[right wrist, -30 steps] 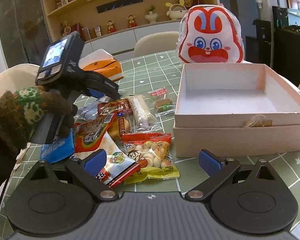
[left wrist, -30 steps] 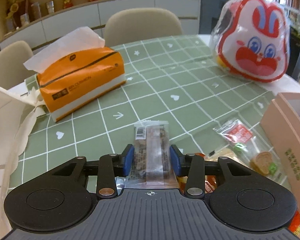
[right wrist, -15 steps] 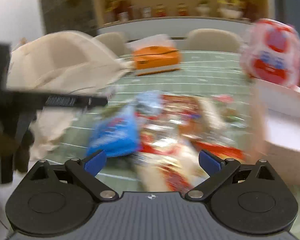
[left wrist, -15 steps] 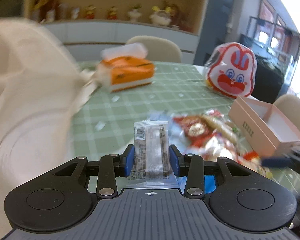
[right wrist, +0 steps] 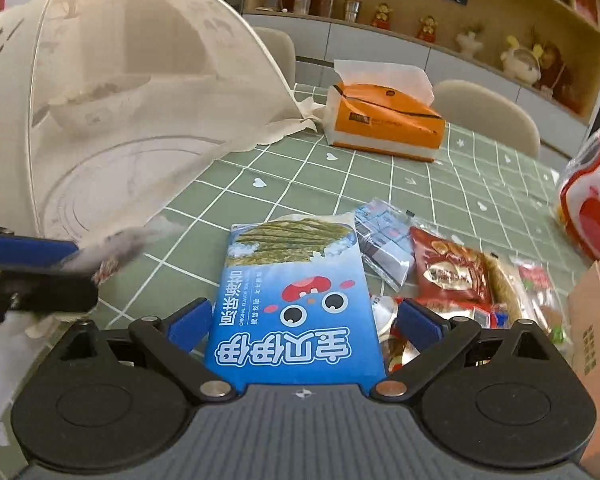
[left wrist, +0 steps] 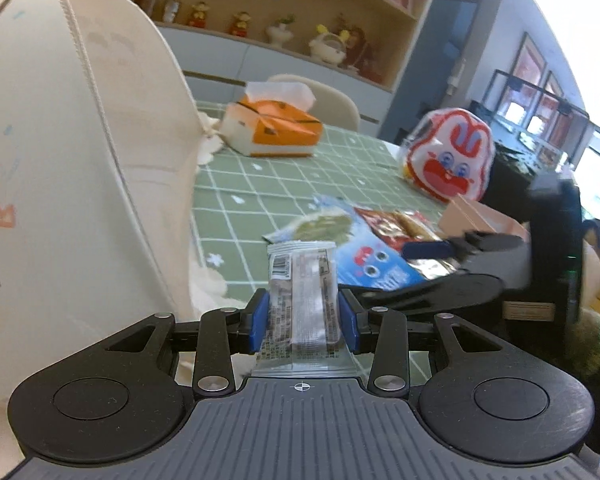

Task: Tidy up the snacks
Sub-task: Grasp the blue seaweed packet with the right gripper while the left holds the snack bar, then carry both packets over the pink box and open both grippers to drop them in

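Observation:
My left gripper (left wrist: 303,316) is shut on a clear-wrapped brown snack bar (left wrist: 302,292) and holds it above the table's left side; it also shows blurred in the right wrist view (right wrist: 32,264). My right gripper (right wrist: 303,320) is open, its jaws on either side of a blue seaweed snack pack (right wrist: 296,300) that lies on the table; I cannot tell whether they touch it. The blue pack shows in the left wrist view (left wrist: 374,266) too. A pile of snack packets (right wrist: 452,276) lies to its right. The pink box (left wrist: 480,218) stands beyond the pile.
A white mesh food cover (right wrist: 112,92) stands over dishes at the left. An orange tissue box (right wrist: 384,124) sits at the back of the green checked tablecloth (right wrist: 380,184). A red and white rabbit bag (left wrist: 450,156) stands at the far right, by the box.
Both grippers have swung left, away from the pink box. The left one still holds the bar, now near the mesh cover. The right one has come low over the blue pack.

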Motion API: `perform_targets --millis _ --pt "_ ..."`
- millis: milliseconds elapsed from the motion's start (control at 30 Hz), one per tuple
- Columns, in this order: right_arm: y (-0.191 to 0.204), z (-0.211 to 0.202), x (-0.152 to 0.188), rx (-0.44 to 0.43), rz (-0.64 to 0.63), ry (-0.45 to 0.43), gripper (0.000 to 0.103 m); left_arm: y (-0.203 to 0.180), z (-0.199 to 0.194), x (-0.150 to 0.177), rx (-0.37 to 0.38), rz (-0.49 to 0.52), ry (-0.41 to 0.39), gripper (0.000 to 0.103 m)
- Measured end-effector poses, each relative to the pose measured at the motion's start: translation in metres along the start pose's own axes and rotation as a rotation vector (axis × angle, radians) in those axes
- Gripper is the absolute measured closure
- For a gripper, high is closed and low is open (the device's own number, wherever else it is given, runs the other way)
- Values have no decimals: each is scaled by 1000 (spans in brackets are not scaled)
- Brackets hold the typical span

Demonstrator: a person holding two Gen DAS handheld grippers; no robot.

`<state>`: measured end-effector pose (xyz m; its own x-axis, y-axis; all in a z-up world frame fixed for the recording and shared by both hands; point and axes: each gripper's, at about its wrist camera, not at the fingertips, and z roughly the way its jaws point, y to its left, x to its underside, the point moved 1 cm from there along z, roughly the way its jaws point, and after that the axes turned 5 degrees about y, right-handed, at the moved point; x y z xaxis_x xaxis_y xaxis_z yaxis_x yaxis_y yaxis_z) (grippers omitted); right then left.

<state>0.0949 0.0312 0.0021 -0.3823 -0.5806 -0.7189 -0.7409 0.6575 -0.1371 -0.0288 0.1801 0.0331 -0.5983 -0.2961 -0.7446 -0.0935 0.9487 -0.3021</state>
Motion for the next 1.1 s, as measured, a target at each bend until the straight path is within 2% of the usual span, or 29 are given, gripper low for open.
perform_targets --millis 67,200,233,267,300,433,633,867,1100 --pt "3 0 0 0 -14 9 3 -3 0 1 -18 13 -7 60" --pt "11 2 -1 37 -49 35 3 -1 -8 4 -5 -12 -22 60" --pt "12 1 -1 51 -54 35 7 0 -9 4 -8 -14 -27 60" --pt "14 -1 0 71 -65 32 15 1 -11 4 -5 -19 -30 60" --pt "15 -3 0 82 -78 34 18 2 -11 5 -3 -24 -29 60" --pt "8 -16 6 82 -49 53 18 1 -7 6 5 -23 -13 60" --pt "-7 -57 26 89 16 18 18 -10 -3 12 32 15 13 60" --pt "-37 -114 76 94 177 15 18 -47 0 27 118 98 82 60" --pt "-79 -173 148 140 308 35 18 -114 0 49 212 207 150 60"
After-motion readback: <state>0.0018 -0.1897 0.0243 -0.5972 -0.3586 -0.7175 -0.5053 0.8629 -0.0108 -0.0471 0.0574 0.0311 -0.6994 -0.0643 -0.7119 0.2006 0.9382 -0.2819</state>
